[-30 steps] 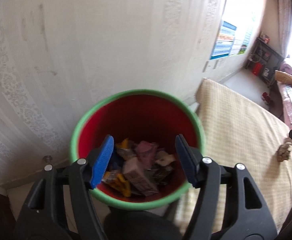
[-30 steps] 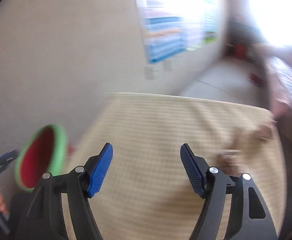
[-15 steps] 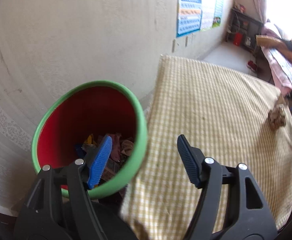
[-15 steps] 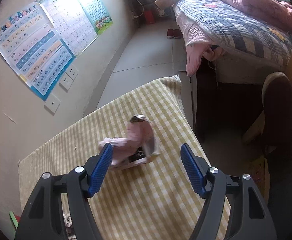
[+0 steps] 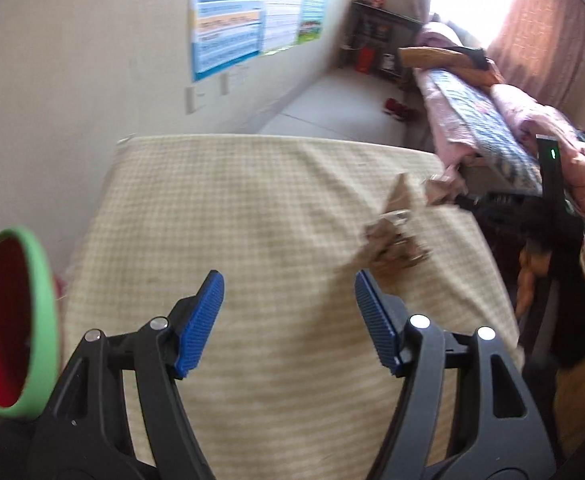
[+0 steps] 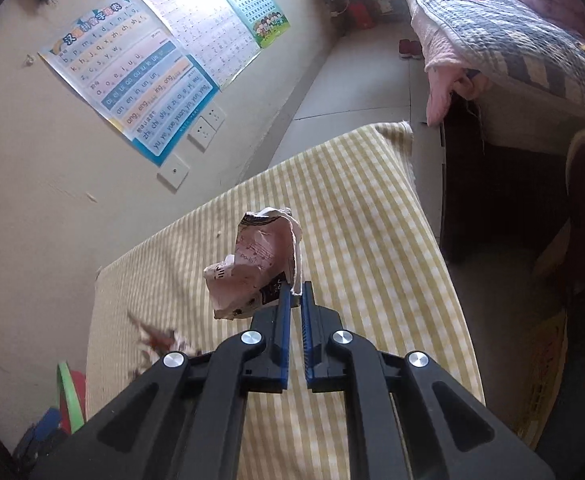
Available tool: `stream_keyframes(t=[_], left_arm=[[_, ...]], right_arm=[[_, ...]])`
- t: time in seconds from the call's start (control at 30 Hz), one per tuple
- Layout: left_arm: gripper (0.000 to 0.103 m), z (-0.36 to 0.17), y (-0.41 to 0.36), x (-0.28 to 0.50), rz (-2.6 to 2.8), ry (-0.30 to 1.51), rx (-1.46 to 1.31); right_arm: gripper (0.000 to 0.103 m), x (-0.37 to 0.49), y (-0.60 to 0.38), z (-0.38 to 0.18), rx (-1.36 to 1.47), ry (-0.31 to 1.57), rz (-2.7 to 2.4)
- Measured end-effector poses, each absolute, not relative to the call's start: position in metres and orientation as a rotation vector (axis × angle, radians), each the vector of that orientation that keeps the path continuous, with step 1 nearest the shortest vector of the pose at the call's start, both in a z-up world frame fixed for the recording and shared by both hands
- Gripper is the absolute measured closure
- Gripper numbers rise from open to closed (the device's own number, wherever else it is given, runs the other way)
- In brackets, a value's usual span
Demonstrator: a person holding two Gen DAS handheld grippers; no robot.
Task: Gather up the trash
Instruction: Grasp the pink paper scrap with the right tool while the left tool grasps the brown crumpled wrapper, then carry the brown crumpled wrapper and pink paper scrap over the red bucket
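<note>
A crumpled pink carton [image 6: 256, 268] sticks up over the yellow-checked table [image 6: 372, 216], and my right gripper [image 6: 296, 294] is shut on its lower edge. A blurred brown scrap [image 6: 156, 336] lies on the cloth to its left. In the left wrist view my left gripper [image 5: 288, 284] stands open over the cloth [image 5: 232, 208] with nothing between its fingers. The blurred brown scrap [image 5: 392, 240] is just beyond its right fingertip. The red bin with a green rim [image 5: 46, 300] stands off the table's left edge. The right gripper's black body [image 5: 548, 200] shows at the right.
The wall along the table's far side carries posters [image 6: 132, 92] and sockets [image 6: 206, 128]. A bed with quilts [image 6: 512, 28] stands beyond the table's right end, across a strip of grey floor [image 5: 344, 100]. Red shoes [image 5: 398, 106] lie on that floor.
My left gripper swung from above the bin to over the table, still open. My right gripper came up to the pink carton and shut on it.
</note>
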State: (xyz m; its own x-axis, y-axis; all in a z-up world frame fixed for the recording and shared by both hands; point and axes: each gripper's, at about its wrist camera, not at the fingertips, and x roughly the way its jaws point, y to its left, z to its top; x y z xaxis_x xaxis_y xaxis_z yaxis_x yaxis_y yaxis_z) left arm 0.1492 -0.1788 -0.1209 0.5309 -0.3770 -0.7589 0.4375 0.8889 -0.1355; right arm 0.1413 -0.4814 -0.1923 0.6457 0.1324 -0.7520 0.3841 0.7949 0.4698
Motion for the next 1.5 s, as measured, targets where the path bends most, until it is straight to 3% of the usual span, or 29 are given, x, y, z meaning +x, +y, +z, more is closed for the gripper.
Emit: stream_keyframes(t=[0.2,0.4,0.47,0.5,0.53,0.63,1.03,1.5], left_arm=[[0.034,-0.134,-0.261,0.173,-0.584,0.927,0.110],[0.035,-0.179,-0.305,0.193,-0.551,1.089,0.177],[0.043,-0.192,-0.306,0.194,-0.551,1.136,0.165],[0.059,-0.196,-0.305,0.194,-0.552,1.156,0.155],[0.063,-0.197,-0.305,0.192,-0.564,1.161,0.142],[0.068,-0.186,-0.300,0.178,-0.556,1.110,0.183],[0.068,-0.115,-0.236,0.144,-0.483,0.912,0.204],[0.068,-0.116,-0.142,0.122,-0.368,0.906,0.121]], right_arm=[[0.095,0.068,-0.447,-0.176,0.730,0.870,-0.115],[0.095,0.064,-0.432,-0.178,0.649,0.882,-0.111],[0.095,0.064,-0.435,-0.180,0.671,0.876,-0.109],[0.095,0.064,-0.436,-0.182,0.680,0.876,-0.106],[0.095,0.063,-0.438,-0.183,0.683,0.874,-0.105],[0.095,0.062,-0.440,-0.184,0.692,0.867,-0.098],[0.095,0.067,-0.416,-0.179,0.581,0.879,-0.065],[0.095,0.063,-0.344,-0.166,0.416,0.908,0.008]])
